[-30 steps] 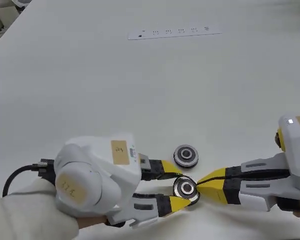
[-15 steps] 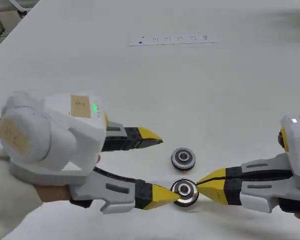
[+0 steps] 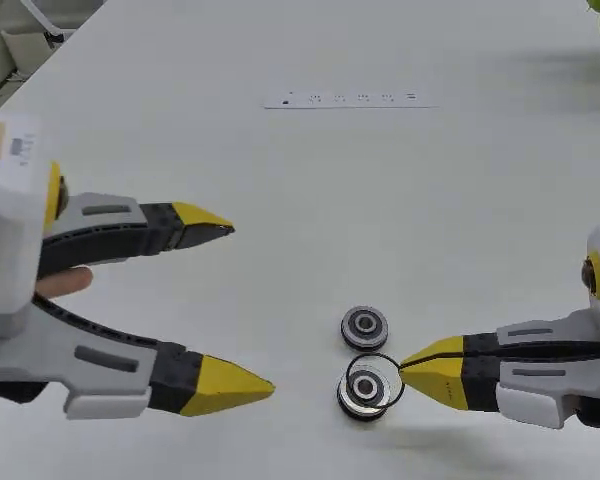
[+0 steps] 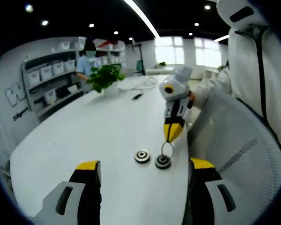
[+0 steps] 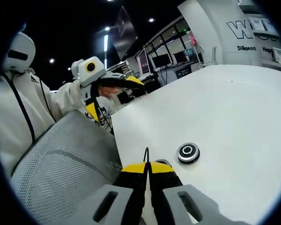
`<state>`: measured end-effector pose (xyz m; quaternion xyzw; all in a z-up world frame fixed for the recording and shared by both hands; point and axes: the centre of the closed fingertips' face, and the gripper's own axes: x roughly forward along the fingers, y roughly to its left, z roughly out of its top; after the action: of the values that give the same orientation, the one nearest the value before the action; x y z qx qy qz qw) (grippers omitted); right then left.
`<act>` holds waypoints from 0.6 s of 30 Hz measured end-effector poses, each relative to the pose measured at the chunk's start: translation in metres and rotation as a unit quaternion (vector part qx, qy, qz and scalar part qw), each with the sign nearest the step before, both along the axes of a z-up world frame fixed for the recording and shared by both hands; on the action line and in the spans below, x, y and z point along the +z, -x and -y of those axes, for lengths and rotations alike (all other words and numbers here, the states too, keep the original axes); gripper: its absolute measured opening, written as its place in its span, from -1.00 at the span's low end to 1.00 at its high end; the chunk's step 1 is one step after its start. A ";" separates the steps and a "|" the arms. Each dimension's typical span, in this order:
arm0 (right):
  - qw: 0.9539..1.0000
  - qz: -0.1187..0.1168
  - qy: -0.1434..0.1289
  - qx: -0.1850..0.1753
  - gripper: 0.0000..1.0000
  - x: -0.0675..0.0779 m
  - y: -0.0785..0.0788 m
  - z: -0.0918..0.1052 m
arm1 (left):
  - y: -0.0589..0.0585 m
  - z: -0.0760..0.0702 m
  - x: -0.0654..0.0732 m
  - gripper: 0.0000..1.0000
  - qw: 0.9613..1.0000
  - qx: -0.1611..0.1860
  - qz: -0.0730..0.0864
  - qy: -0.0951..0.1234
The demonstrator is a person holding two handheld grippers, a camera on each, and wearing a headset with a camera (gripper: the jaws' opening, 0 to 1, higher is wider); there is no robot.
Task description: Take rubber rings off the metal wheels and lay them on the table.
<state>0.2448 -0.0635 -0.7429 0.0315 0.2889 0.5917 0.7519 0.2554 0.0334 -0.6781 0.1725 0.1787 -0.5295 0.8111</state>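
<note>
a thin black rubber ring [image 5: 146,154], drawn into a slack loop, is pinched between the pointed yellow tips of the right hand-held gripper [image 3: 405,366], whose jaws are pressed flat together. the loop is held over the near round metal wheel [image 3: 363,393], a squat silver disc with a bright hub, set flat on the desk just beside those tips. whether the loop touches the wheel cannot be told. the far round metal wheel [image 3: 364,324], of like shape with a dark outer band, lies flat just beyond it, close but apart.

the left hand-held gripper [image 3: 235,305] is held at the left, well apart from both wheels, its black-and-yellow tapered jaws spread wide with nothing between them. both grippers are cased in white moulded plastic.

the desk [image 3: 280,180] is smooth, matte and white. a flat white power strip [image 3: 350,98] lies at its far side. in the left gripper view a leafy green plant [image 4: 105,77] stands on the desk, grey shelves [image 4: 47,75] with pale bins line the wall, and a white mesh chair back [image 4: 234,145] is seen at the desk's edge.
</note>
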 end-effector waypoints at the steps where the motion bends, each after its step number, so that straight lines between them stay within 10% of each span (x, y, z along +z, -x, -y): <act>1: 1.000 -0.002 -0.002 0.001 -1.00 0.003 0.001 0.000 | -0.001 -0.006 0.002 0.57 1.000 0.009 0.003 0.001; 18: 0.999 0.022 -0.011 0.026 -1.00 0.044 0.007 -0.010 | 0.019 -0.077 0.007 0.95 0.994 0.111 0.014 0.003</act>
<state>0.2381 -0.0532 -0.6992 0.0192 0.2669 0.6146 0.7420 0.2367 0.1106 -0.6713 0.1568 0.1839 -0.4341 0.8678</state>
